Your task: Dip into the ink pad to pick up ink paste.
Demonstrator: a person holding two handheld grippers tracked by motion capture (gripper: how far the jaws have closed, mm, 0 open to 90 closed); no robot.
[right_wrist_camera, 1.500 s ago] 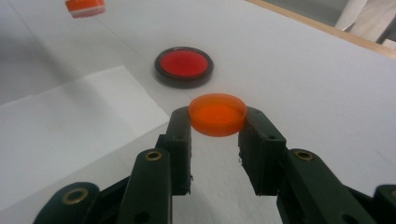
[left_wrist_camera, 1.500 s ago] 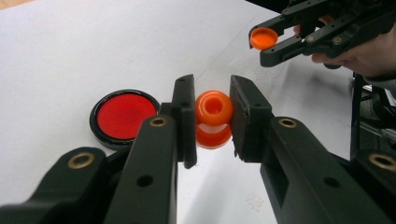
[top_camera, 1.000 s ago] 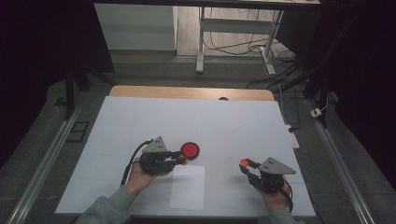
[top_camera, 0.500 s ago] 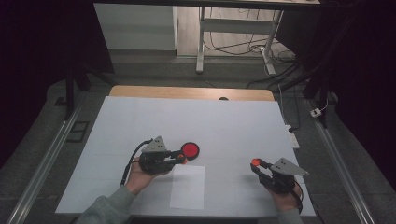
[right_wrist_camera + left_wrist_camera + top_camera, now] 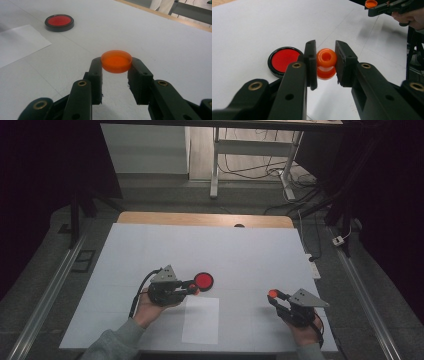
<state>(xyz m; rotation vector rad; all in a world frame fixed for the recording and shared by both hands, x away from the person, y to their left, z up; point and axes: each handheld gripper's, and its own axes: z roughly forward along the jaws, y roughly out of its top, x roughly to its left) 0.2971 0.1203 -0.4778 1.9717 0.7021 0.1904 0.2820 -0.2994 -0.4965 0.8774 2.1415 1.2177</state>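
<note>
Your left tongs [image 5: 325, 66] clamp an orange spool [image 5: 326, 63] just beside the red disc [image 5: 284, 60] on the white desk [image 5: 250, 255], your right tongs [image 5: 115, 72] grip an orange cap [image 5: 116, 61], dark room beyond.

Red disc [image 5: 203, 280] beside left tongs [image 5: 192, 289]

Both tongs [image 5: 325, 66] are black with brass-coloured screws; each carries a grey triangular plate [image 5: 165, 274]; grey sleeve [image 5: 107, 345] at seven o'clock.
</note>
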